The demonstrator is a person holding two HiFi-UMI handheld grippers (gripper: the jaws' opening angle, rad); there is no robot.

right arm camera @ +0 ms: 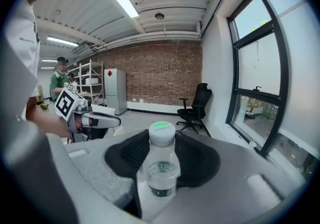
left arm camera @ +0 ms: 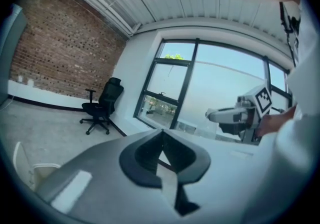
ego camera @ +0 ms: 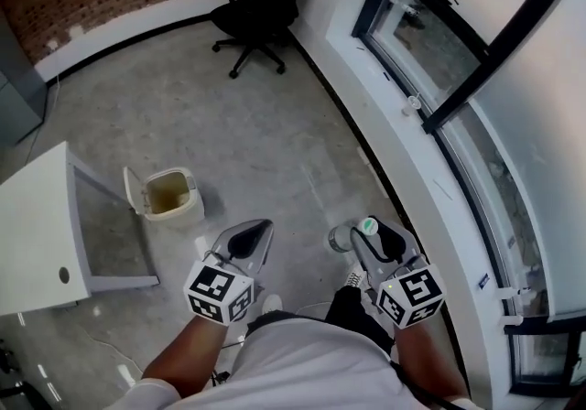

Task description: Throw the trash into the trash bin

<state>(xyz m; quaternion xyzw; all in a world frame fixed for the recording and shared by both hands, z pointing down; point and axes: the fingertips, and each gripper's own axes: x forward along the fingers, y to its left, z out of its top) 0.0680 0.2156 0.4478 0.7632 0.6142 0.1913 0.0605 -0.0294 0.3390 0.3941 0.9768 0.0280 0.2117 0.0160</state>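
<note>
A clear plastic bottle (right arm camera: 161,168) with a white and green cap stands upright between the jaws of my right gripper (right arm camera: 161,153), which is shut on it. In the head view the right gripper (ego camera: 368,240) is held in front of the person's body, and the bottle (ego camera: 342,237) pokes out past its tips. My left gripper (ego camera: 259,232) is beside it to the left, its jaws together with nothing in them, as the left gripper view (left arm camera: 161,140) also shows. The small beige trash bin (ego camera: 170,195) stands on the floor ahead and left of the left gripper, lid swung open.
A white table (ego camera: 37,225) juts in at the left, close to the bin. A black office chair (ego camera: 261,5) stands far ahead by the brick wall. A window wall with a low sill (ego camera: 430,207) runs along the right. A person in green (right arm camera: 60,80) stands far off by shelves.
</note>
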